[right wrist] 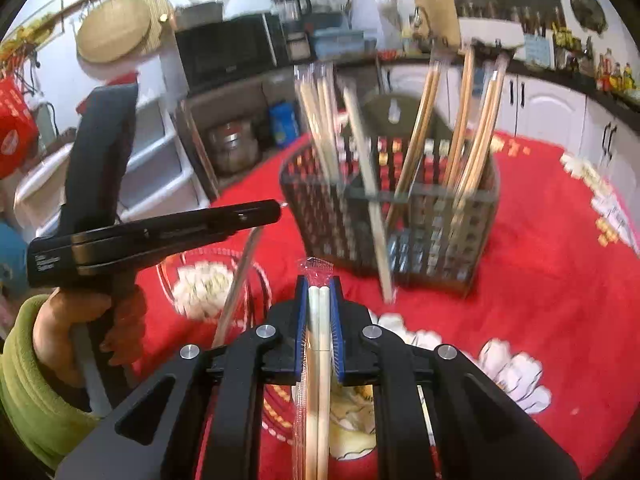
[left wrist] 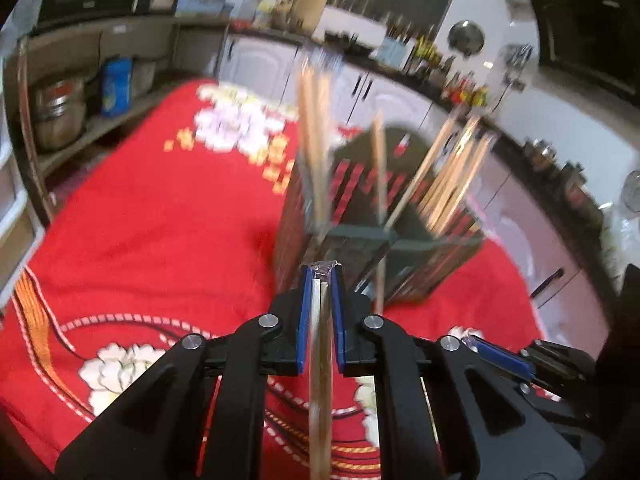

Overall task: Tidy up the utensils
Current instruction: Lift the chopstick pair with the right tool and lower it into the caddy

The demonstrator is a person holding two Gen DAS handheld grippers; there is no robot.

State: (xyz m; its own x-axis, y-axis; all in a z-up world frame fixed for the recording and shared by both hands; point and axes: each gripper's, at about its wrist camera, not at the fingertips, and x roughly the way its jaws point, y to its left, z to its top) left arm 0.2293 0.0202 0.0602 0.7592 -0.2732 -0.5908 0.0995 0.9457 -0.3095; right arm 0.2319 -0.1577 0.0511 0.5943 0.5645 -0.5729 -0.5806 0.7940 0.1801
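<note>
A dark slotted utensil holder [left wrist: 384, 236] [right wrist: 400, 216] with inner dividers stands on the red flowered tablecloth [left wrist: 160, 220] [right wrist: 540, 260]. Several wrapped wooden chopstick pairs [left wrist: 452, 176] [right wrist: 472, 128] stand upright in its compartments. My left gripper [left wrist: 321, 276] is shut on a wrapped chopstick pair [left wrist: 320, 380], just in front of the holder. My right gripper [right wrist: 319, 284] is shut on another wrapped chopstick pair [right wrist: 318, 380], a little short of the holder. The left gripper's body [right wrist: 160, 236] shows in the right wrist view, to the left of the holder.
A shelf unit at the table's left holds a steel pot [left wrist: 58, 114] [right wrist: 232, 148] and a blue packet [left wrist: 116, 86]. A microwave [right wrist: 228, 48] sits above it. White cabinets [right wrist: 548, 108] and a counter with bottles [left wrist: 464, 88] run behind the table.
</note>
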